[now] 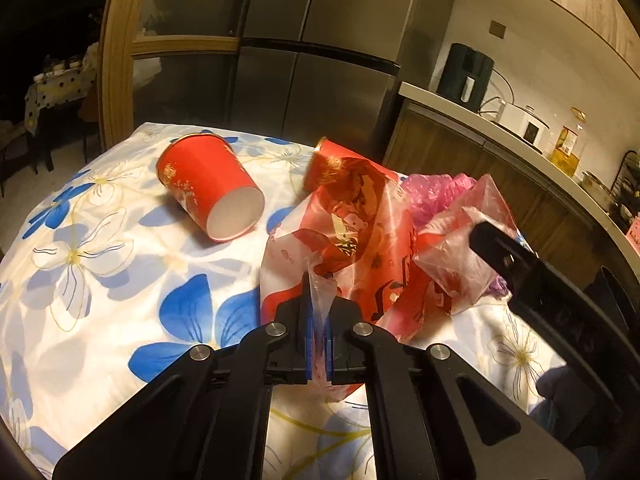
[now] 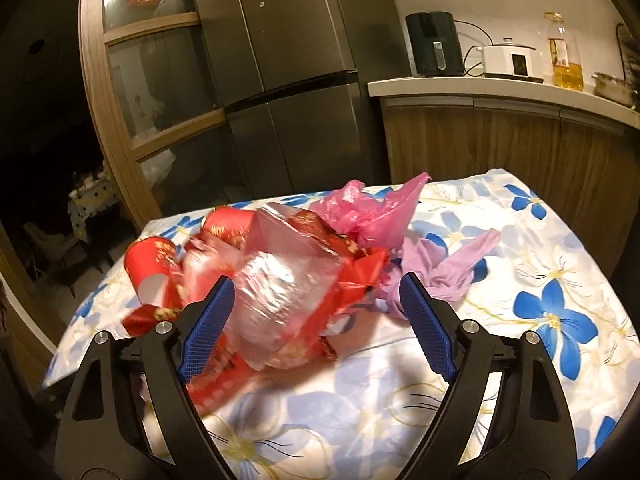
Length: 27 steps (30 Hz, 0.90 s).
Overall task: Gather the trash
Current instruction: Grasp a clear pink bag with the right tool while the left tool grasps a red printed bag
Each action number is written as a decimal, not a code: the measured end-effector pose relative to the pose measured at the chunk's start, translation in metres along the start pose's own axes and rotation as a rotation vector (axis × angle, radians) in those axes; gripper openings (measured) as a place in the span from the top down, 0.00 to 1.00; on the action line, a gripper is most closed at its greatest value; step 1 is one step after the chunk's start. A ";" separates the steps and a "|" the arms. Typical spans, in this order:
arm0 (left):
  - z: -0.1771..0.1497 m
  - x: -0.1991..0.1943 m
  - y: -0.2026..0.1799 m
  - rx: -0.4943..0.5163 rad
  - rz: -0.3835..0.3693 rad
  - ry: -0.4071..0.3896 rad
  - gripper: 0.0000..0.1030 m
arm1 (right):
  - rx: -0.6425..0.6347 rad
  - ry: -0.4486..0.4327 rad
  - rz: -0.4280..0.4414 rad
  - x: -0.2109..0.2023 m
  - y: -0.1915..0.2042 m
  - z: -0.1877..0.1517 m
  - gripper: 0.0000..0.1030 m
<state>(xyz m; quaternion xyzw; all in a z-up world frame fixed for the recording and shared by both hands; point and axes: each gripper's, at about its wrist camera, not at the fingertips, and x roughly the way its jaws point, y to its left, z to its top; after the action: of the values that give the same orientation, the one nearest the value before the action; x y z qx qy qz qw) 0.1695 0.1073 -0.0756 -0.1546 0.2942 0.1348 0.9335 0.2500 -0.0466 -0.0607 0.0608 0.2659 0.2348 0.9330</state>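
My left gripper [image 1: 318, 312] is shut on the near edge of a crumpled red-and-clear plastic bag [image 1: 360, 232] on the flowered tablecloth [image 1: 100, 264]. A red paper cup [image 1: 208, 188] lies on its side to the left, its mouth toward me. A second red cup [image 1: 326, 160] shows behind the bag, with a pink bag [image 1: 436, 192] to its right. My right gripper [image 2: 316, 280] is open, and the same red-and-clear bag [image 2: 280, 280] bulges between its blue pads. A purple bag [image 2: 436, 268] and the pink bag [image 2: 368, 208] lie just beyond.
A steel fridge [image 2: 288, 100] stands behind the table. A counter [image 2: 500, 88] to the right carries an air fryer [image 2: 432, 44], a white cooker and an oil bottle [image 2: 562, 56]. The table drops off at its left and far edges.
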 end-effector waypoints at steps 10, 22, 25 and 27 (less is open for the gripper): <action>-0.005 0.000 -0.005 0.017 -0.029 0.012 0.97 | 0.020 0.032 -0.029 0.006 0.003 -0.004 0.19; -0.009 -0.004 -0.005 0.020 -0.025 0.011 0.97 | -0.008 0.044 -0.017 -0.004 -0.002 -0.011 0.65; -0.011 -0.010 -0.006 0.021 -0.017 0.006 0.97 | -0.005 0.032 -0.010 -0.017 -0.005 -0.014 0.71; -0.013 -0.015 -0.005 0.017 -0.011 0.004 0.97 | 0.000 0.023 -0.008 -0.029 -0.008 -0.017 0.74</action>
<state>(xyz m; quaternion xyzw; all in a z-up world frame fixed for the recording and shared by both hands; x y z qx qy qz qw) 0.1528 0.0952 -0.0758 -0.1486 0.2962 0.1268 0.9349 0.2229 -0.0679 -0.0634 0.0572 0.2767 0.2319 0.9308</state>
